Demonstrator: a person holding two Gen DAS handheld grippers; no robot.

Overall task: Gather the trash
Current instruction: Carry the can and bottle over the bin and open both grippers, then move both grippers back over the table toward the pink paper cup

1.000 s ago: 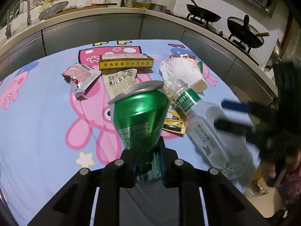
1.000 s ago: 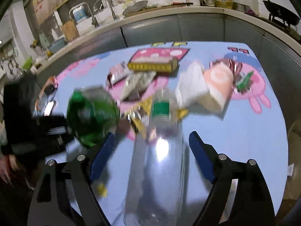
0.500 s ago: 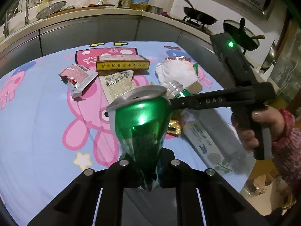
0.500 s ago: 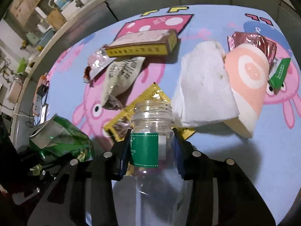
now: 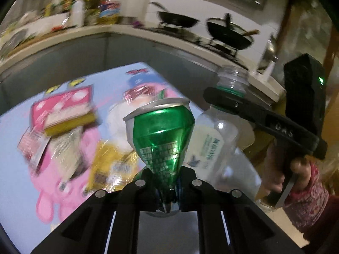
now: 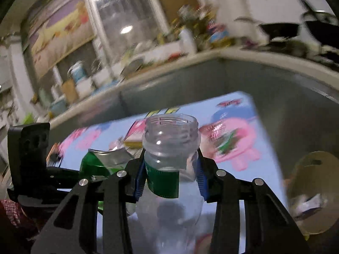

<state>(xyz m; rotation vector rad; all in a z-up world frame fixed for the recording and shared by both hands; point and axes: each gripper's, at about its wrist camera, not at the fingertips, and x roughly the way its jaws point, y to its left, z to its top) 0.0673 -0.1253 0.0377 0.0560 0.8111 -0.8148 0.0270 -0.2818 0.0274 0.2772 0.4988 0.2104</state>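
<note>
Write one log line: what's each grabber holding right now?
left gripper: shut on green can | right gripper: shut on clear bottle

Cartoon-print table (image 5: 12, 139): yellow box (image 5: 70, 122), wrappers (image 5: 63, 154), tissue (image 5: 118, 114).

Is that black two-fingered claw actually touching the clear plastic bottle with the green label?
Touching. In the right wrist view, the right gripper has its blue-padded fingers pressed against both sides of the clear plastic bottle below its neck.

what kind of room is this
Most likely a home kitchen: black woks sit on a stove along the counter, which is crowded with bottles and jars.
</note>
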